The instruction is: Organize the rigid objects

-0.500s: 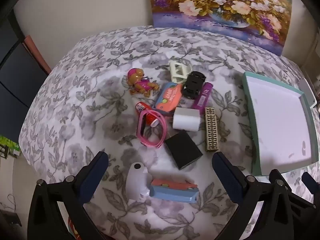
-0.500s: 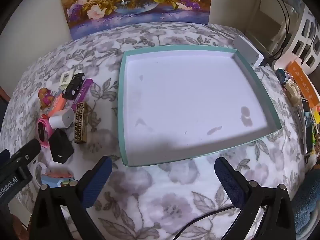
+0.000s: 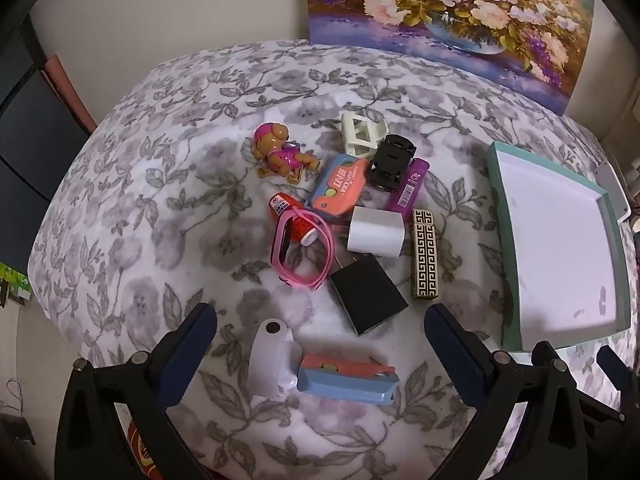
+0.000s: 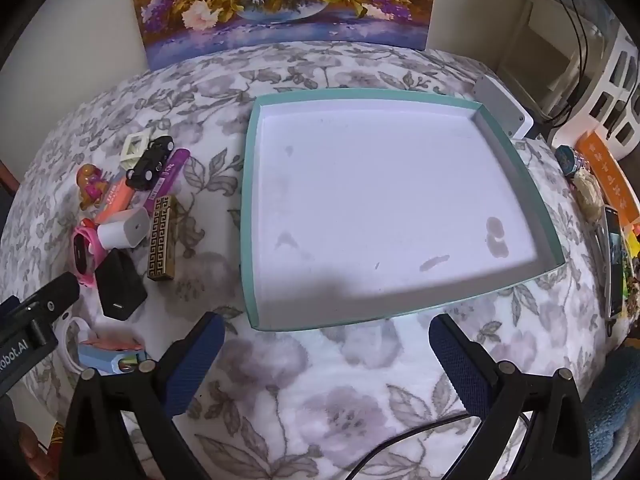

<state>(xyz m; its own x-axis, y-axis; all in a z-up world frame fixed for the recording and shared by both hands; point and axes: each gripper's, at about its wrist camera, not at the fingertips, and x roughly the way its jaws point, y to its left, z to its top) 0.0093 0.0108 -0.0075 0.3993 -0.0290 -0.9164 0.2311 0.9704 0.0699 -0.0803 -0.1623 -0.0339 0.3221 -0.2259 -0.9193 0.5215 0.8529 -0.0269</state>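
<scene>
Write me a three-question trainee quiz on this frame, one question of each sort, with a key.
1. True or false: the teal tray already holds some of the objects.
2. Multiple choice: which object lies nearest the tray's left rim? A) the gold patterned lighter B) the pup figure C) the pink watch
3. Short answer: what state are the left claw and the right claw in, and does either hold anything?

Key
1. False; the tray is empty apart from stains.
2. A
3. Both are open and empty, hanging above the flowered cloth.
</scene>
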